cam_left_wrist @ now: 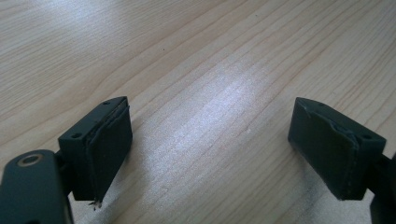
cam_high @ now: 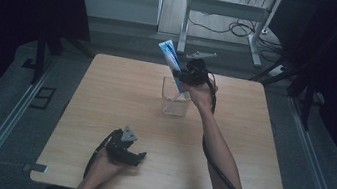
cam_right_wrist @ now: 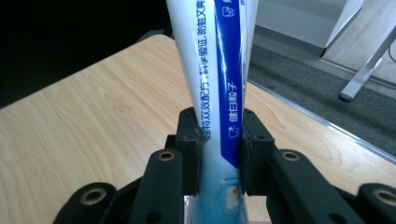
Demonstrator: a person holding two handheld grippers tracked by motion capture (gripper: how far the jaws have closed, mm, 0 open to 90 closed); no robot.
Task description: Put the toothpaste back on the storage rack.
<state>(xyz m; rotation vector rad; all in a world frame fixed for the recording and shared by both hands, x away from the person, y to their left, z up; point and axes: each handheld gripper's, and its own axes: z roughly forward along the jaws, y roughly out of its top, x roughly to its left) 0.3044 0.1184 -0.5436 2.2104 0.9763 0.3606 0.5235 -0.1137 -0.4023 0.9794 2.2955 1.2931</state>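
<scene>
The wooden surface (cam_high: pixel 121 92) is carrying a clear square container (cam_high: pixel 175 97) near its far middle, and that container is the likely target for what the right hand is doing. Inside it something thin and pale is leaning, too faint to name. The right tongs (cam_high: pixel 181 79) are pinching a white-and-blue toothpaste tube (cam_high: pixel 170 57) across its body, with the tube tilting up and away above the container and its lower end pointing down toward the opening; in the right gripper view the pads are pressing both sides of the tube (cam_right_wrist: pixel 219 70).

To do this step well, the hand should be bringing the tube more upright before lowering it, so the bottom end is clearing the near rim rather than knocking the light container over. The squeeze should be staying firm but gentle, since a soft tube can buckle or slip. Releasing should wait until the end is resting inside.

The left tongs (cam_high: pixel 139 157) are resting low by the near edge, spread wide with nothing between them (cam_left_wrist: pixel 205 154), well apart from the container; they could be steadying it.
</scene>
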